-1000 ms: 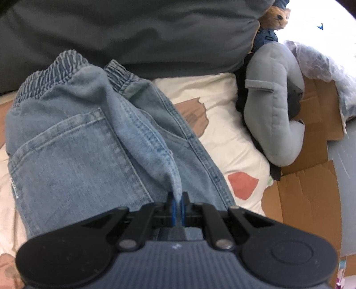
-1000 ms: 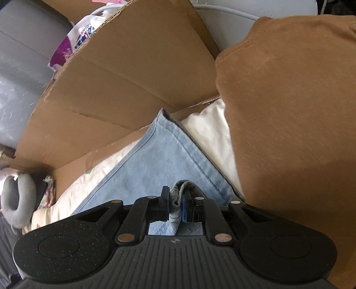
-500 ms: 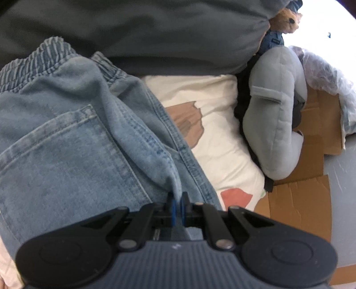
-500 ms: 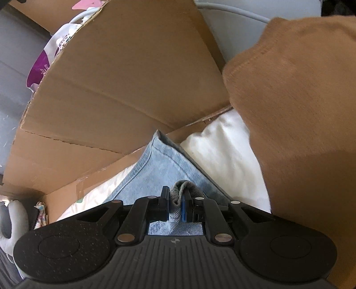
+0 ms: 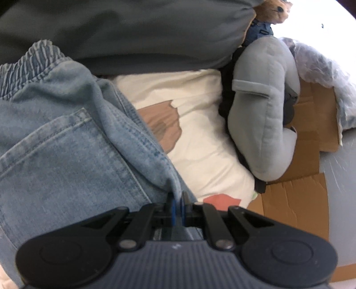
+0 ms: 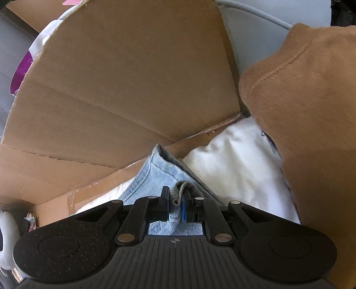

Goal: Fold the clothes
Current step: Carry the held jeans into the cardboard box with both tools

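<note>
Light blue jeans (image 5: 66, 151) with an elastic waistband and a back pocket lie on a white printed bed sheet (image 5: 200, 137). My left gripper (image 5: 177, 204) is shut on a raised fold of the denim near the seat seam. In the right wrist view my right gripper (image 6: 175, 204) is shut on a bunched hem of the jeans (image 6: 155, 175), with a leg end spreading ahead on the sheet (image 6: 233, 160).
A dark grey garment (image 5: 133, 33) lies behind the waistband. A grey neck pillow (image 5: 267, 106) and a plush toy (image 5: 273, 11) sit at the right beside cardboard (image 5: 296, 195). A big cardboard sheet (image 6: 122, 89) and a brown garment (image 6: 311, 111) stand ahead of my right gripper.
Both grippers keep their hold on the jeans. The left view has shifted, with the waistband nearer the left edge. The right gripper has moved closer to the cardboard, and less denim shows ahead.
</note>
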`<move>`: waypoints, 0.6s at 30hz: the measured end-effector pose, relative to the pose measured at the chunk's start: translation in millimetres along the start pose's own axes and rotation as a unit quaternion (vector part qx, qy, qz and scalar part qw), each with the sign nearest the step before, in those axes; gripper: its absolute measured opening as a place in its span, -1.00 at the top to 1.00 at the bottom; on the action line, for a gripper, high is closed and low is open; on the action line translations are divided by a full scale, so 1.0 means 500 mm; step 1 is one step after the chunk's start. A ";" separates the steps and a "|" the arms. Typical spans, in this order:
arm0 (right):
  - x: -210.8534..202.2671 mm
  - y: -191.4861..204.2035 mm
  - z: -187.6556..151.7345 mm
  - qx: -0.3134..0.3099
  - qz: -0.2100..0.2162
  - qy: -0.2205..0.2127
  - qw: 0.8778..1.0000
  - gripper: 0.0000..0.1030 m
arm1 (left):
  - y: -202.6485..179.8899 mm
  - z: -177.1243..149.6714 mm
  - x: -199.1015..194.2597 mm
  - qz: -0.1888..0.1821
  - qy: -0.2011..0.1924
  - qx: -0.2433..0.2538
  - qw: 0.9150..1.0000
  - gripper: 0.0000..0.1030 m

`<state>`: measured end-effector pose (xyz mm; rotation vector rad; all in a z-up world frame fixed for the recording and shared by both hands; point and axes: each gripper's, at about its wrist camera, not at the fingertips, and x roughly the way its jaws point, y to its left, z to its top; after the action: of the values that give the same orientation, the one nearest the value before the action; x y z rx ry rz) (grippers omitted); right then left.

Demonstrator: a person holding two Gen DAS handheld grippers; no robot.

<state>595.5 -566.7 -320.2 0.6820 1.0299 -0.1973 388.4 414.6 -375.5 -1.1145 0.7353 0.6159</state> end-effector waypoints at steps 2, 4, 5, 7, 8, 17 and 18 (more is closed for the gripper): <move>0.007 0.002 0.005 0.005 0.002 -0.003 1.000 0.82 | -0.004 0.002 0.010 0.004 -0.001 0.000 1.000 0.91; 0.012 0.006 0.010 0.008 0.005 -0.006 1.000 0.82 | -0.007 0.004 0.020 0.007 0.000 -0.001 1.000 0.91; 0.015 0.008 0.013 0.009 0.006 -0.006 1.000 0.82 | -0.010 0.006 0.024 0.009 0.000 -0.001 1.000 0.91; 0.022 0.012 0.017 0.009 0.006 -0.008 1.000 0.82 | -0.017 0.008 0.030 0.010 -0.001 0.002 1.000 0.91; 0.026 0.012 0.018 0.008 0.004 -0.008 1.000 0.82 | -0.021 0.009 0.032 0.010 -0.001 0.004 1.000 0.91; 0.045 0.023 0.016 0.020 0.007 -0.015 1.000 0.82 | -0.040 0.018 0.056 0.026 0.000 0.014 1.000 0.90; 0.043 0.021 0.017 0.023 0.009 -0.017 1.000 0.82 | -0.038 0.017 0.053 0.024 -0.003 0.011 1.000 0.90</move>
<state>617.9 -560.3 -330.9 0.7268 0.9883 -0.2161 420.9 418.4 -383.6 -1.0776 0.7644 0.6495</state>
